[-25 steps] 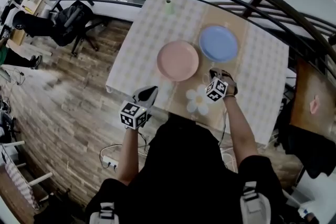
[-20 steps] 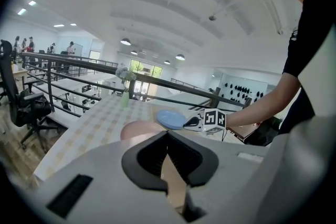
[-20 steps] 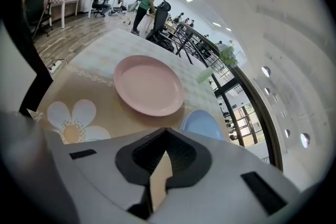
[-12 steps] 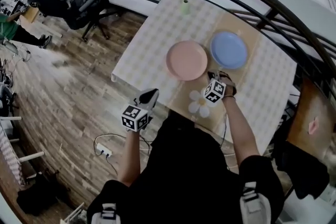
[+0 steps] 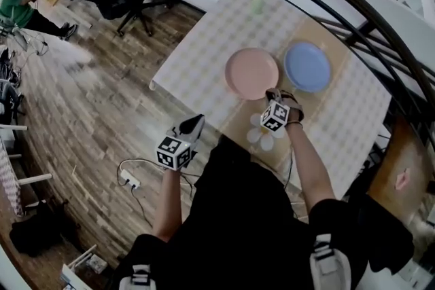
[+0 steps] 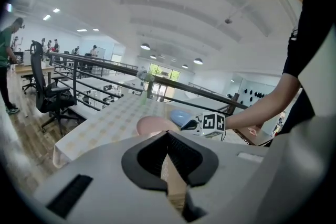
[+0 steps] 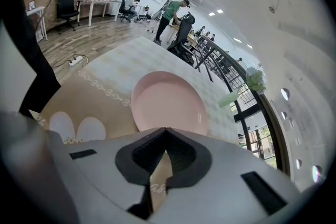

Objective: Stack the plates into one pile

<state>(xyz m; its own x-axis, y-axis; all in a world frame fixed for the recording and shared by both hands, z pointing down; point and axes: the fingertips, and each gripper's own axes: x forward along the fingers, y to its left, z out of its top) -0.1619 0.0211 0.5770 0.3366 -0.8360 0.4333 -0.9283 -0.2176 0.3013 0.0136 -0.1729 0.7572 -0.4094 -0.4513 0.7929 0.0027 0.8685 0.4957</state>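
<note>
A pink plate (image 5: 251, 73) and a blue plate (image 5: 307, 66) lay just beside each other, not yet stacked, on the tan runner (image 5: 238, 121) of a checked counter (image 5: 197, 58). The right gripper (image 5: 274, 94), jaws pressed together and empty, pointed down at the pink plate's near rim; whether it touched was unclear. The left gripper (image 5: 196, 121), jaws likewise closed on nothing, was held off the counter's near edge, above the wooden floor (image 5: 88, 119). A flower-shaped mat (image 5: 264, 134) lay beside the right gripper.

We are holding the left gripper (image 5: 192, 123) forward and low, jaws together (tips touching); we are pointing the right gripper (image 5: 277, 95) steeply downward, jaws closed too.
</note>
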